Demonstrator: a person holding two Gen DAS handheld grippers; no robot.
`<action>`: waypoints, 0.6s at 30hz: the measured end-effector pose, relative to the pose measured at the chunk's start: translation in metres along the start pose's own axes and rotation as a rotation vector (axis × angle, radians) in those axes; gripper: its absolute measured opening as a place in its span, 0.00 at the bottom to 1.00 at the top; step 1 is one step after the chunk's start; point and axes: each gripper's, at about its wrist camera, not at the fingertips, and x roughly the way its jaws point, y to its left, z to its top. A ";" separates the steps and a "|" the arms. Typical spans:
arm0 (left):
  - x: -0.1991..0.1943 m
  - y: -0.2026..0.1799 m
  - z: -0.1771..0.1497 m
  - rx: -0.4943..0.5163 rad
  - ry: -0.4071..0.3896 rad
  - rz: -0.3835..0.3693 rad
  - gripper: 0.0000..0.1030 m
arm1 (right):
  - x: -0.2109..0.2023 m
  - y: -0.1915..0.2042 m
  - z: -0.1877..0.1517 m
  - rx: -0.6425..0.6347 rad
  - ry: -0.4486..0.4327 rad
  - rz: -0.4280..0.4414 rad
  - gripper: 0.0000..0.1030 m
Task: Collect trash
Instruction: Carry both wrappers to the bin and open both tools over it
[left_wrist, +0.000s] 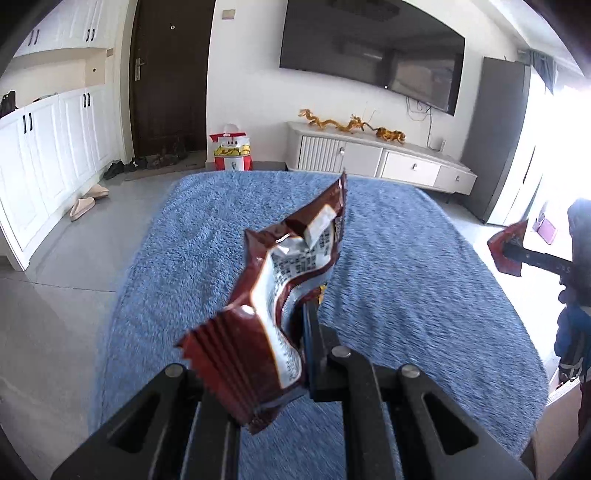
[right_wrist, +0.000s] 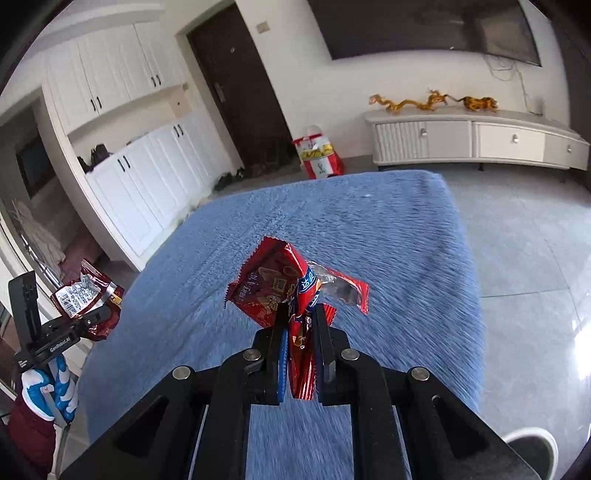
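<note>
The left gripper (left_wrist: 308, 321) is clamped on a crumpled brown foil snack wrapper (left_wrist: 280, 291), the right gripper (right_wrist: 301, 325) on a crinkled red foil snack wrapper (right_wrist: 284, 291). Both hang above the fluffy blue rug (left_wrist: 406, 277). No bin shows; the red-and-white paper bag (left_wrist: 232, 152) stands beyond the rug's far edge, nearer the left gripper.

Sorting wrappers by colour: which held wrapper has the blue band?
The bright red wrapper in the right gripper; the dark brown wrapper in the left gripper shows only white print.
</note>
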 end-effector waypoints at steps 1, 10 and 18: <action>-0.006 -0.003 -0.001 -0.001 -0.007 -0.003 0.10 | -0.013 -0.003 -0.002 0.005 -0.013 -0.006 0.11; -0.056 -0.046 -0.011 0.022 -0.052 -0.059 0.10 | -0.114 -0.022 -0.042 0.014 -0.100 -0.086 0.11; -0.065 -0.124 -0.009 0.109 -0.051 -0.161 0.10 | -0.180 -0.064 -0.079 0.075 -0.143 -0.160 0.11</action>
